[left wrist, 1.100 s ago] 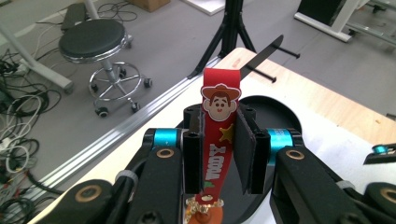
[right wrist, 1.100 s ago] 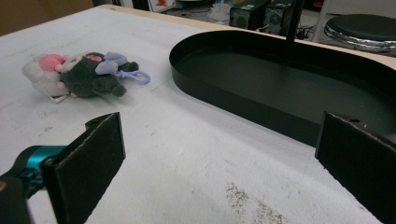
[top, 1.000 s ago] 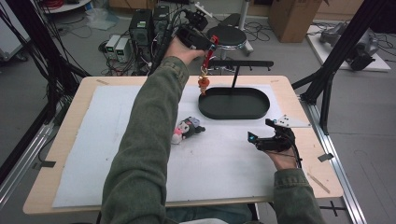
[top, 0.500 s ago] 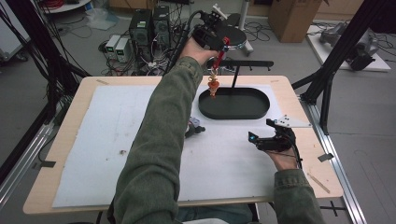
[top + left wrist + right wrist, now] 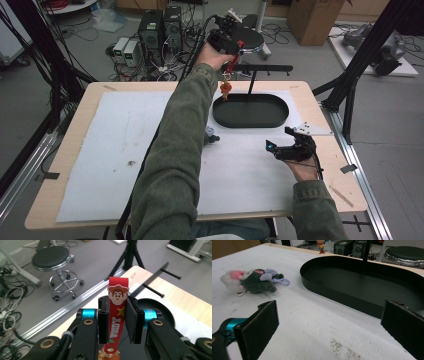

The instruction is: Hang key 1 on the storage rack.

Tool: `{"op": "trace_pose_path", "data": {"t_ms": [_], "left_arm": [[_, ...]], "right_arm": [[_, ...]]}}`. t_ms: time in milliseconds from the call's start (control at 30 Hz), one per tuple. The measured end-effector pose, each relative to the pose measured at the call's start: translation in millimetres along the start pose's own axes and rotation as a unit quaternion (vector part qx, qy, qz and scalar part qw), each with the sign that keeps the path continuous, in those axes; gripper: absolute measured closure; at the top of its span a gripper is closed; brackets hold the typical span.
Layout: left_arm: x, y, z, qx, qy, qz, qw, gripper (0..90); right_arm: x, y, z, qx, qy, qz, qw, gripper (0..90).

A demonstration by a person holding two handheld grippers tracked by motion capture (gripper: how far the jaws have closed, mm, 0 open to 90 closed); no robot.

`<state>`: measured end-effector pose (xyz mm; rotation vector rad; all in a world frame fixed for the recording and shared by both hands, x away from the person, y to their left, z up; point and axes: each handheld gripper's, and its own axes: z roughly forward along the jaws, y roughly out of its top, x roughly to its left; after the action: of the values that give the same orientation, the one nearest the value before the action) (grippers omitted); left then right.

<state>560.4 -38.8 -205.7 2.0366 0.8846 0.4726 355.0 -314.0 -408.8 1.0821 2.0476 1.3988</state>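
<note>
My left gripper (image 5: 234,56) is raised over the table's far edge, shut on a red strap keychain (image 5: 116,315) with a cowboy face on its loop. An orange figure (image 5: 225,89) dangles from the strap, just above the left end of the black oval base (image 5: 272,120). The stand's horizontal bar (image 5: 265,67) lies just right of the gripper. My right gripper (image 5: 280,146) rests on the white mat at the right, open (image 5: 332,315), nothing between its pads. A plush keychain (image 5: 249,281) lies left of the base.
The white mat (image 5: 120,135) covers most of the wooden table (image 5: 330,185). My left sleeve (image 5: 175,165) crosses the middle and hides most of the plush (image 5: 213,138). A stool (image 5: 51,257), cables and computer boxes (image 5: 152,30) stand on the floor beyond the far edge.
My left hand has carried the hanging keychain to the right and a little lower, closer to the stand's bar. Its sleeve now covers more of the plush. The right hand has stayed put.
</note>
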Motion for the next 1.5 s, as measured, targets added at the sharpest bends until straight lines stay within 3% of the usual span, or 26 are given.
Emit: {"op": "trace_pose_path", "data": {"t_ms": [100, 233, 367, 500, 533, 633, 700, 767, 867, 967, 1067, 1133, 1200, 1500], "left_arm": [[1.7, 0.1, 0.9, -0.012, -0.010, -0.020, 0.9997, 74.1], [-1.9, 2.3, -1.1, -0.021, -0.020, -0.020, 0.9994, 74.1], [-3.5, 4.0, -0.3, -0.018, 0.000, -0.014, 0.9997, 74.0], [-0.1, 3.4, 1.8, -0.039, 0.015, -0.029, 0.9987, 72.6], [1.4, 3.2, 1.4, -0.050, 0.016, -0.032, 0.9981, 71.2], [4.9, 3.1, -1.1, -0.088, 0.029, -0.041, 0.9949, 48.5], [9.5, 1.9, 0.0, -0.073, 0.034, -0.056, 0.9951, 29.6], [16.6, -1.8, 1.0, -0.048, 0.002, -0.069, 0.9964, 17.9], [25.1, -9.3, 1.8, -0.027, -0.043, -0.082, 0.9953, 4.6], [26.8, -14.6, 0.4, -0.002, -0.049, -0.070, 0.9963, 3.7], [23.9, -18.1, -2.6, 0.015, -0.053, -0.044, 0.9975, 1.7], [22.6, -20.8, -6.5, 0.010, -0.055, -0.032, 0.9979, 1.7], [24.6, -24.9, -10.4, -0.002, -0.052, -0.040, 0.9979, 1.7], [39.0, -50.6, -23.1, -0.001, -0.047, -0.045, 0.9979, 1.7]], "right_arm": [[-0.3, 0.1, 0.0, -0.001, 0.000, 0.001, 1.0000, 0.5], [-0.5, 0.1, 0.3, -0.002, 0.000, 0.002, 1.0000, 0.5], [-0.2, 0.2, 0.3, -0.002, 0.001, 0.001, 1.0000, 0.5], [0.1, 0.2, -0.4, -0.001, 0.001, 0.002, 1.0000, 0.5], [0.2, 0.2, -0.7, 0.000, 0.002, 0.003, 1.0000, 0.5], [-0.2, 0.1, -0.7, -0.002, 0.002, 0.000, 1.0000, 0.5], [-1.0, 0.2, -0.6, -0.002, 0.003, -0.001, 1.0000, 0.5], [-1.4, 0.2, -1.2, -0.003, 0.004, 0.005, 1.0000, 0.5], [-2.1, 0.6, -2.9, -0.008, 0.005, 0.010, 0.9999, 0.5], [-2.0, 1.0, -3.8, -0.010, 0.005, 0.009, 0.9999, 0.5], [-1.7, 1.2, -3.6, -0.012, 0.005, 0.008, 0.9999, 0.5], [-1.2, 1.1, -3.3, -0.009, 0.005, 0.008, 0.9999, 0.5], [-1.1, 1.1, -2.9, -0.010, 0.005, 0.005, 0.9999, 0.5], [0.3, 0.7, -2.5, -0.005, 0.005, 0.000, 1.0000, 0.5]]}}
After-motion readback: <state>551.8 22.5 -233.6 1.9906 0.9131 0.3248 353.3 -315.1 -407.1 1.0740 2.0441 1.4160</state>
